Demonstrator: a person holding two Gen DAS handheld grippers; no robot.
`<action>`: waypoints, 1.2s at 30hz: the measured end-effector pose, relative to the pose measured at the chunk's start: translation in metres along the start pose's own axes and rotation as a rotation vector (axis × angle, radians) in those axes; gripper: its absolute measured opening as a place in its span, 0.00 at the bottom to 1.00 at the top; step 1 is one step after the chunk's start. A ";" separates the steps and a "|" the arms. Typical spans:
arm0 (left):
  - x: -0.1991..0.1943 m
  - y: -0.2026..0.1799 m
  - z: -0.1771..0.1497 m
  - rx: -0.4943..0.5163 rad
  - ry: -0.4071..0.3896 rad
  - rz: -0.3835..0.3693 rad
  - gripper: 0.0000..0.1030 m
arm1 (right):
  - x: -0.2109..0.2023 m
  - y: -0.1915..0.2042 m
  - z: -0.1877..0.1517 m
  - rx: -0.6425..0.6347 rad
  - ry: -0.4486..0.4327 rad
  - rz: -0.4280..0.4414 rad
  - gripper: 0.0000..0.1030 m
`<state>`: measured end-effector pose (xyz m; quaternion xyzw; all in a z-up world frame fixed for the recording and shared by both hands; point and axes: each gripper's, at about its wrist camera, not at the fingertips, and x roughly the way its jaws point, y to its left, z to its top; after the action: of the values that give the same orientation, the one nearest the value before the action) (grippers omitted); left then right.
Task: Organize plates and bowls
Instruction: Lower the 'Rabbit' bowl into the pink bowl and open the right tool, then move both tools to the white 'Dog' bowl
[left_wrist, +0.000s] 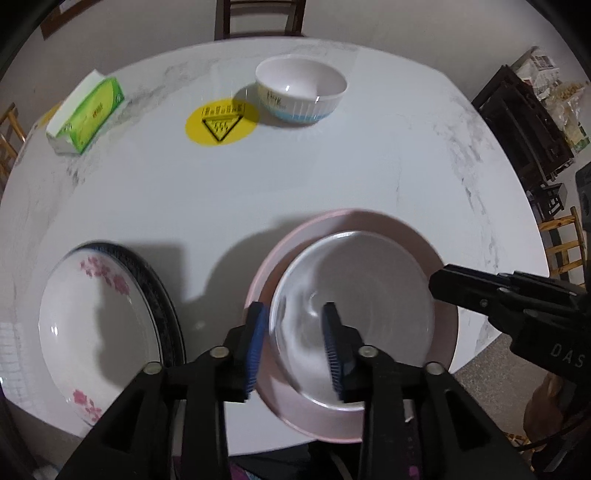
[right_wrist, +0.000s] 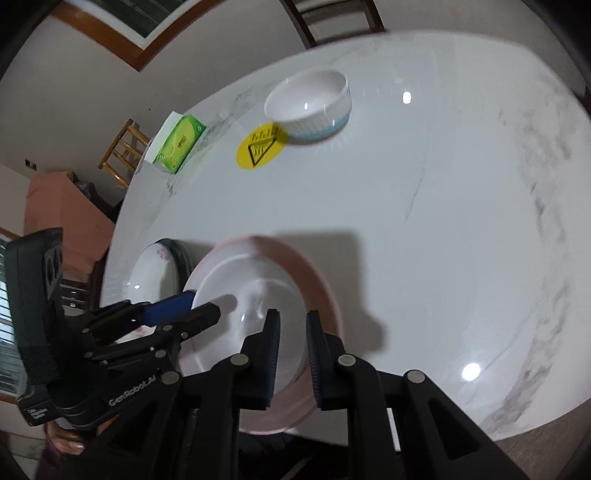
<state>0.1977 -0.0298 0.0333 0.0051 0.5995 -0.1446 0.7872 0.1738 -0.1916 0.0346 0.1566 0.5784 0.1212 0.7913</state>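
The round marble table (left_wrist: 295, 177) carries everything. At its near edge sits a pink plate (left_wrist: 439, 332) with a white bowl (left_wrist: 369, 295) resting inside it; part of the plate hangs past the table's rim. Toward the near left edge lies a flowered plate (left_wrist: 92, 325) on top of a dark-rimmed plate (left_wrist: 168, 306). At the far side stands a ribbed bowl (left_wrist: 301, 90) with a blue base, just beside a yellow warning sticker (left_wrist: 221, 122), and a green tissue box (left_wrist: 86, 114) sits near the far left edge.

The left gripper (left_wrist: 295, 345) straddles the left wall of the white bowl, one blue pad outside and one inside; the fingers are spread wider than the wall, so they look parted and not yet pinching. The right gripper (right_wrist: 293, 354) stands over the right side of the same bowl and plate, its fingers apart with a clear gap; whether either pad touches the rim I cannot tell, as the picture is blurred there.

The main risk, as I judge it, is the overhanging pink plate: a downward or outward push from either gripper could tip it, bowl included, off the near edge. A shallow pinch on the bowl's smooth wall could also slip, and the two grippers are close enough to collide.
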 end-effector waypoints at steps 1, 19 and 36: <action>0.000 0.000 0.001 0.003 -0.001 0.000 0.32 | -0.002 -0.001 0.002 0.000 -0.006 0.002 0.14; -0.041 0.012 0.012 -0.015 -0.147 -0.026 0.69 | -0.028 -0.045 -0.006 0.096 -0.157 0.156 0.17; -0.002 0.060 0.085 -0.151 -0.093 -0.084 0.71 | -0.006 -0.078 0.062 0.202 -0.151 0.219 0.24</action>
<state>0.2911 0.0125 0.0494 -0.0861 0.5714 -0.1320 0.8054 0.2320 -0.2724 0.0272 0.3062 0.5060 0.1357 0.7949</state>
